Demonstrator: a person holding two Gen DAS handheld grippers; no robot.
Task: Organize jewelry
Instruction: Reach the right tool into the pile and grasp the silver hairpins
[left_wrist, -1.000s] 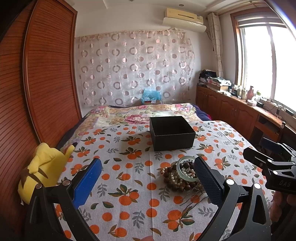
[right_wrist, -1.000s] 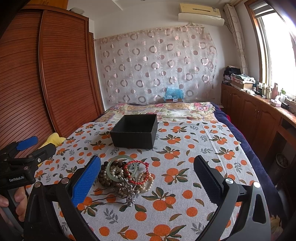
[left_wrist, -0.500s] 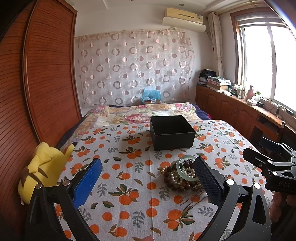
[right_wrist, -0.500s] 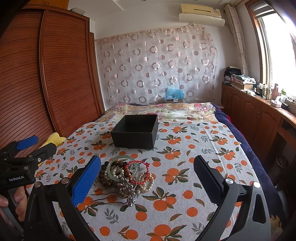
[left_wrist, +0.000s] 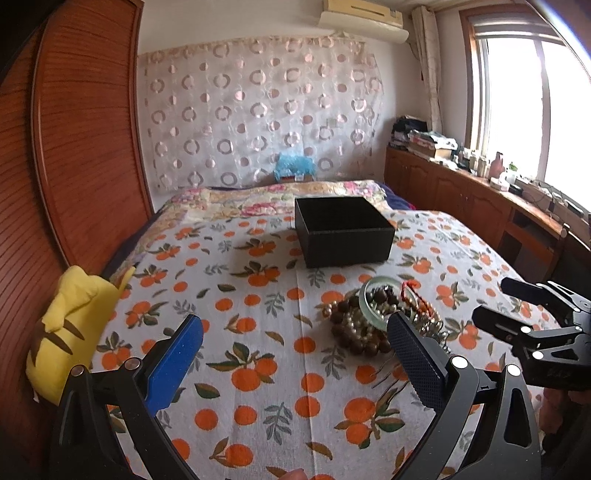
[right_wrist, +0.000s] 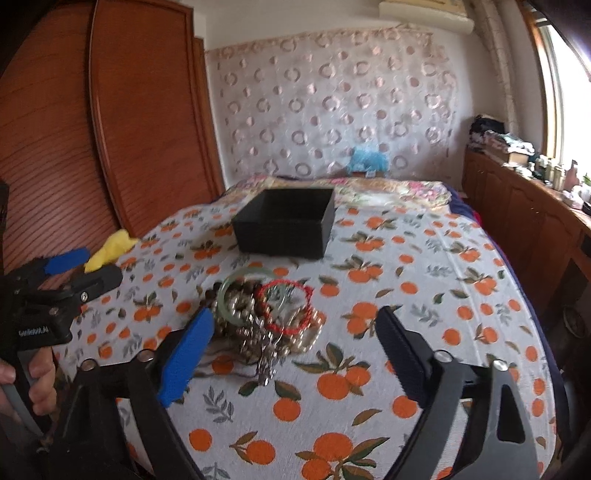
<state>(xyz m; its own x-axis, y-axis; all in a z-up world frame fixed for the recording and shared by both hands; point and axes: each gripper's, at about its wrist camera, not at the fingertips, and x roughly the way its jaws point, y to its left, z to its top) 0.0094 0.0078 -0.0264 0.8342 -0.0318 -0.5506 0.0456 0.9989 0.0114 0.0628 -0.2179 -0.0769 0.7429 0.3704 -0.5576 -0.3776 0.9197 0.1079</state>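
Note:
A pile of jewelry (left_wrist: 373, 317) lies on the orange-print bedspread: brown bead strands, pearls, a pale green bangle (right_wrist: 236, 291) and a red cord bracelet (right_wrist: 286, 306). An open black box (left_wrist: 341, 230) stands behind it, also in the right wrist view (right_wrist: 286, 229). My left gripper (left_wrist: 295, 354) is open and empty, low over the bed just left of the pile. My right gripper (right_wrist: 293, 350) is open and empty, with the pile's near edge between its fingers.
A yellow plush toy (left_wrist: 70, 328) lies at the bed's left edge beside the wooden wardrobe (left_wrist: 74, 147). A wooden cabinet (left_wrist: 480, 206) with clutter runs under the window on the right. A folded floral quilt (left_wrist: 280, 199) lies behind the box.
Both grippers have moved forward and down toward the jewelry pile, and the views are slightly blurred. Both stay open. The pile and box have not moved.

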